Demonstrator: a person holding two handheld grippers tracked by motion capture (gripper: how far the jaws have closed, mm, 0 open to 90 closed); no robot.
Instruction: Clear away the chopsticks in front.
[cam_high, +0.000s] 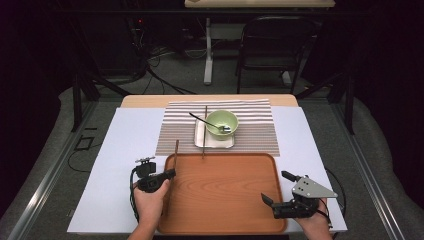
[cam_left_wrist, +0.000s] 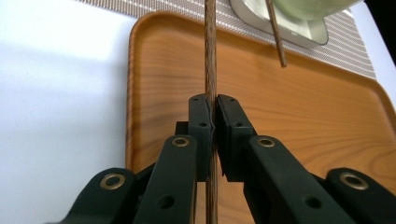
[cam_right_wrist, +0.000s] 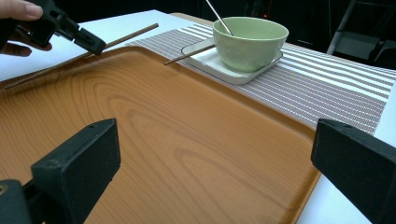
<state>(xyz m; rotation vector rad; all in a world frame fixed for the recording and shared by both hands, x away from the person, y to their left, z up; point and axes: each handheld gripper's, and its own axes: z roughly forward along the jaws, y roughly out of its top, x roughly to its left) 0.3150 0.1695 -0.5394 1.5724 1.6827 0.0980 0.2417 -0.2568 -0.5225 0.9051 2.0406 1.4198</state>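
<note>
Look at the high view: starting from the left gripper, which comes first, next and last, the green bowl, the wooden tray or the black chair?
1. The wooden tray: right beside the left gripper, whose jaws reach over its left rim.
2. The green bowl: farther up the table, on the striped mat.
3. The black chair: beyond the table's far edge, on the floor.

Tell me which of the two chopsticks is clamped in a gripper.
The chopstick over the tray's left edge, pinched in the left gripper. The other chopstick lies free, resting across the white plate beside the green bowl.
</note>
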